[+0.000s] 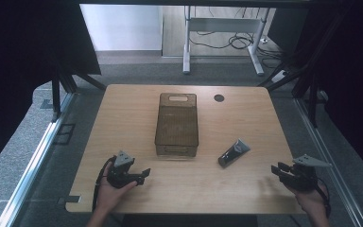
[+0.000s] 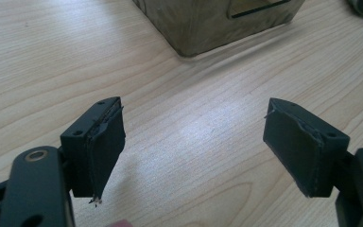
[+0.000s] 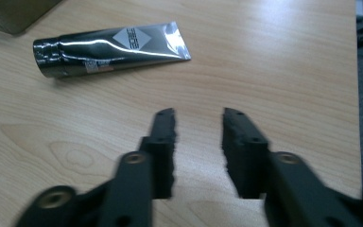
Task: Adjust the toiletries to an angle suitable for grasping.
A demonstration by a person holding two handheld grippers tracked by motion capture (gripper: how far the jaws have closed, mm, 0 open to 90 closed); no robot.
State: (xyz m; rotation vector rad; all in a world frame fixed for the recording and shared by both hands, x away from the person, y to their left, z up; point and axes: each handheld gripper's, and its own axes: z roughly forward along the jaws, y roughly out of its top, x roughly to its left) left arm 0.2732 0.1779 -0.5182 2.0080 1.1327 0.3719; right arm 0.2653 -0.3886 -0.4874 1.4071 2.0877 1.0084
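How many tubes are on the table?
1. The tube lies flat on the table, right of the bin and ahead of the right hand-held gripper. The bin's tinted walls could hide another inside.

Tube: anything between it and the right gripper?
Nothing visible. In the right gripper view, bare wood lies between the right gripper, jaws parted and empty, and the tube. The high view shows the basket off to the tube's left, clear of that line.

tube point(image 3: 108, 49): glossy black | bin point(image 1: 177, 124): translucent brown | table point(image 1: 246, 189): light woodgrain
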